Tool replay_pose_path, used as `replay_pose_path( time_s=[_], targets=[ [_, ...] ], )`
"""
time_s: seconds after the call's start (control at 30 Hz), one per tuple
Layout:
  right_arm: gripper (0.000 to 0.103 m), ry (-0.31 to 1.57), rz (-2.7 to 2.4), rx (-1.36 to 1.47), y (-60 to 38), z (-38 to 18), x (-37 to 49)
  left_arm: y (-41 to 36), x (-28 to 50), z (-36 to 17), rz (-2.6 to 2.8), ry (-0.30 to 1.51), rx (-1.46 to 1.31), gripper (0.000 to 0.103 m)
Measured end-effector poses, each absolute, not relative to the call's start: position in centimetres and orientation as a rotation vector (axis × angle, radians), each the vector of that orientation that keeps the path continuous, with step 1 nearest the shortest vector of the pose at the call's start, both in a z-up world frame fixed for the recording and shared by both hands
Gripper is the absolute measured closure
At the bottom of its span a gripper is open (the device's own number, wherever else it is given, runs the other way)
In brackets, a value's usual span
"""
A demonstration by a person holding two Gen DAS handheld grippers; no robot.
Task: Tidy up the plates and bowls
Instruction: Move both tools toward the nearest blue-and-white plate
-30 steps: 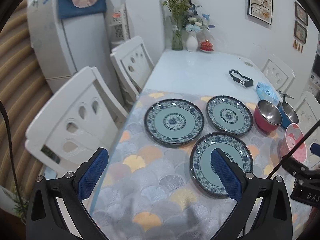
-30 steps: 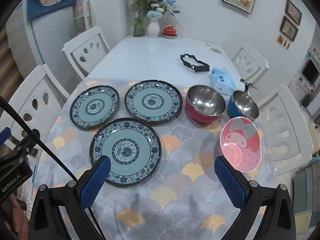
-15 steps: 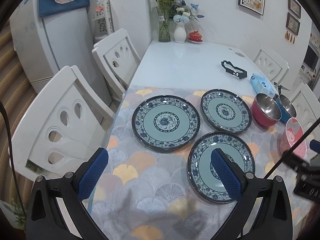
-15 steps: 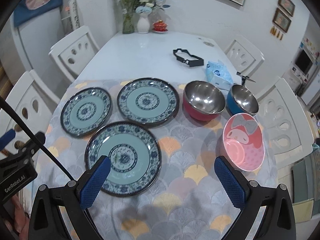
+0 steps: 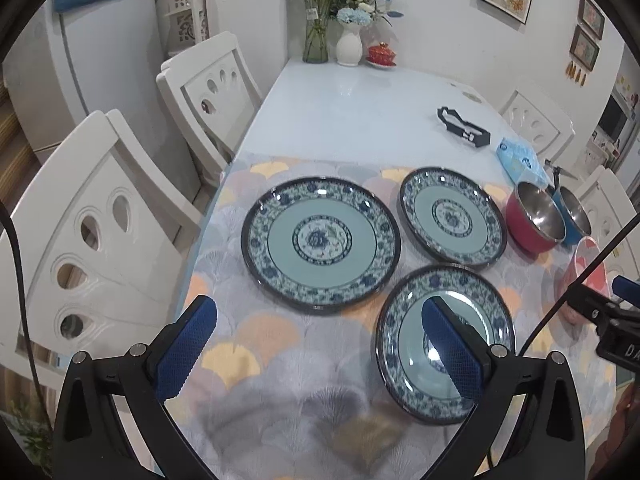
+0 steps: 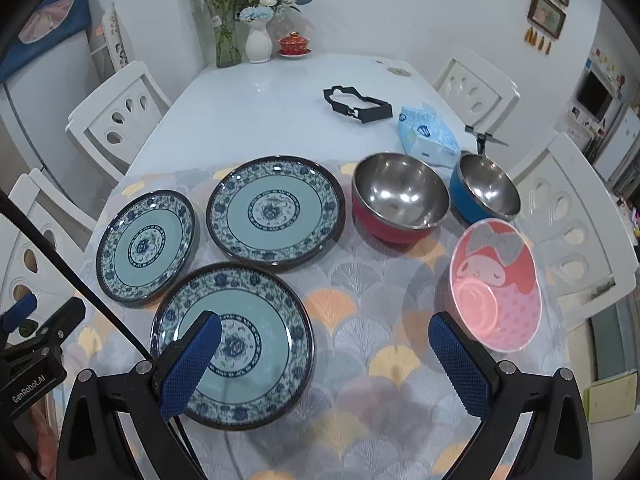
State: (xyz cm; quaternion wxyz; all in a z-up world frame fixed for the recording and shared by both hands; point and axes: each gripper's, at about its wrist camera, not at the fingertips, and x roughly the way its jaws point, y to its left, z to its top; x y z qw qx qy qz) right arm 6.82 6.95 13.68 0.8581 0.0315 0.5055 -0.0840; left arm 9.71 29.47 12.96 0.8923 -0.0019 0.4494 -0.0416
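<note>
Three blue-patterned plates lie flat and apart on the fan-print cloth: a left plate (image 5: 320, 244) (image 6: 146, 248), a far plate (image 5: 452, 216) (image 6: 276, 212) and a near plate (image 5: 400, 344) (image 6: 256, 340). To their right stand a red steel bowl (image 6: 400, 204), a blue steel bowl (image 6: 486, 192) and a pink cartoon bowl (image 6: 496, 284). My left gripper (image 5: 318, 308) hovers open just short of the left plate, its right finger over the near plate. Between the near plate and the pink bowl, my right gripper (image 6: 324, 322) is open and holds nothing.
A black strap frame (image 6: 356, 106) and a blue tissue pack (image 6: 428, 132) lie on the bare white table (image 6: 260, 112) behind the cloth. Vases (image 6: 256, 44) stand at the far end. White chairs (image 5: 100, 232) (image 6: 568, 216) line both sides.
Both grippers have moved forward over the table, so the plates and bowls look larger and nearer. The dishes themselves have not moved. Both grippers stay open.
</note>
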Motion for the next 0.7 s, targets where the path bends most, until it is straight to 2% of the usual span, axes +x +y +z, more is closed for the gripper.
replay_pose_path(
  time_s=[0.7],
  targets=[
    [0.000,0.960,-0.132,-0.013,10.0,17.5,4.0,28.4,6.9,16.5,-0.114,0.842,0.010,0.001]
  ],
)
